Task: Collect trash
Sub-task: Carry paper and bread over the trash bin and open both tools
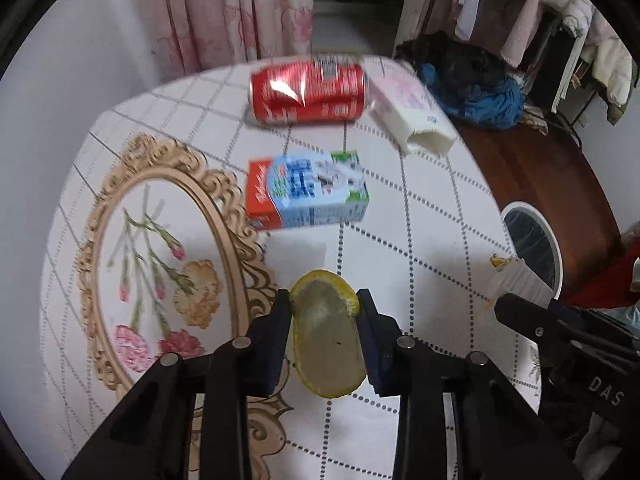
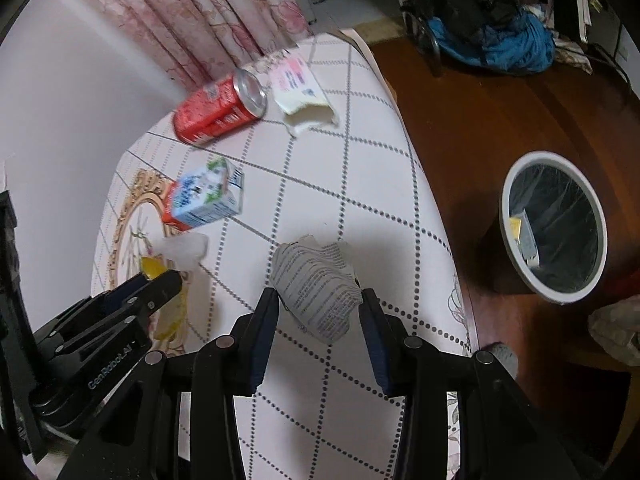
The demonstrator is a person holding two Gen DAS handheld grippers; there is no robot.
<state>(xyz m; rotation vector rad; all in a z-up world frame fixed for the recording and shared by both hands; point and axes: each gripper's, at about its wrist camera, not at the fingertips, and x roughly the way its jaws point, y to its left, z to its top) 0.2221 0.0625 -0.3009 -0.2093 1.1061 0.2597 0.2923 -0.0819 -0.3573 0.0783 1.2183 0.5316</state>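
My left gripper [image 1: 324,298] is shut on a yellow fruit peel [image 1: 326,336], held just above the table. My right gripper [image 2: 318,296] is shut on a crumpled printed paper [image 2: 318,288] near the table's right edge; that paper also shows at the right of the left wrist view [image 1: 520,280]. The left gripper [image 2: 160,278] with its yellow peel [image 2: 154,266] appears at the lower left of the right wrist view. On the table lie a dented red can [image 1: 308,90], a small drink carton [image 1: 308,190] and a white wrapper [image 1: 412,112]. A white-rimmed trash bin [image 2: 554,228] stands on the floor to the right.
The round table [image 2: 360,168] wears a white checked cloth with an embroidered oval [image 1: 148,256]. A white tissue [image 2: 184,246] lies by the carton. The bin [image 1: 532,246] holds some scraps in a clear liner. Pink curtains [image 1: 224,8] hang behind; blue and black clothes [image 2: 492,36] are piled on the wooden floor.
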